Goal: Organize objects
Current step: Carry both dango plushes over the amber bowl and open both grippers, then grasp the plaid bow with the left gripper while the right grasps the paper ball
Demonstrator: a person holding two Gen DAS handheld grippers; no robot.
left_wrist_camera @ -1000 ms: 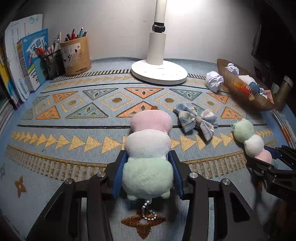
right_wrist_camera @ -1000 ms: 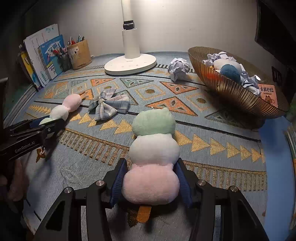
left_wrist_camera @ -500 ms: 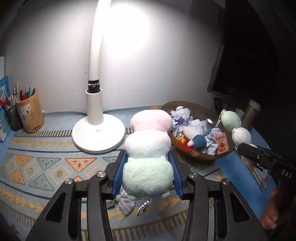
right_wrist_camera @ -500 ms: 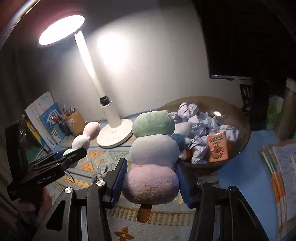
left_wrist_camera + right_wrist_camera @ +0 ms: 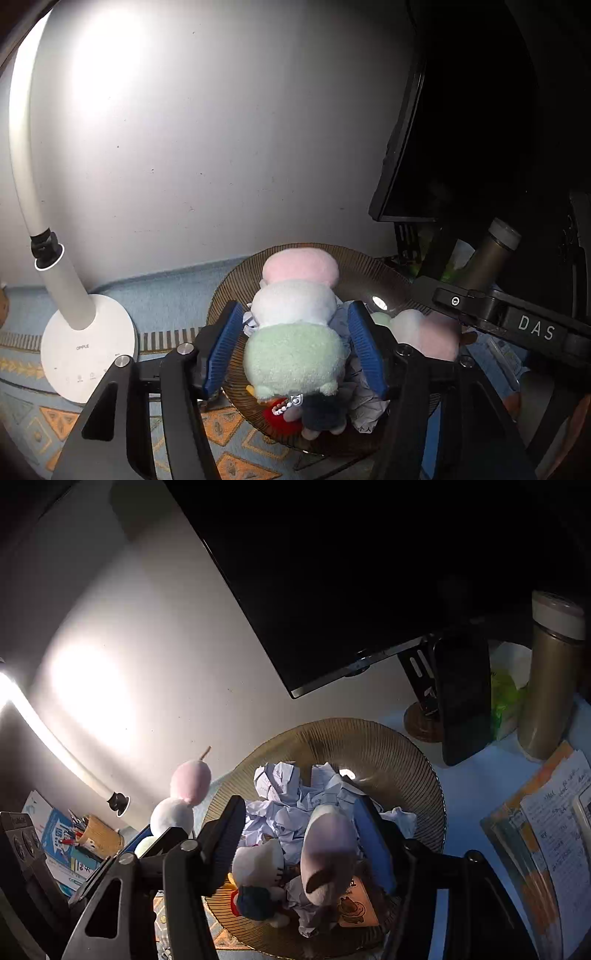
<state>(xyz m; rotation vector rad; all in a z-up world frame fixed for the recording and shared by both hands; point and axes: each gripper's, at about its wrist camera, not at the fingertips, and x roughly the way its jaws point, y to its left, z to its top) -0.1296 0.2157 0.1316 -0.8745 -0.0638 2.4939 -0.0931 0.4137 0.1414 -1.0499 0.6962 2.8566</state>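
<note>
On the far left a white desk lamp (image 5: 86,343) stands on the patterned mat (image 5: 33,413) that covers the tabletop, its neck curving up along the wall. Just right of it the left tool (image 5: 295,350) hangs over the ribbed brown bowl (image 5: 373,273); its jaws have just been opening, and the blue pads (image 5: 221,347) stand clear of the three-ball plush skewer (image 5: 295,328) between them, which no longer looks pinched. Its green end is nearest, its pink end farthest. The bowl holds crumpled paper (image 5: 280,794) and a small doll (image 5: 258,871). Further right, the right tool (image 5: 299,838) is also over the bowl, its jaws likewise just opening; a second plush skewer (image 5: 328,853), blurred, sits between the pads, loose against the right one. A dark monitor (image 5: 332,572) and a gold flask (image 5: 550,679) stand at the far right.
</note>
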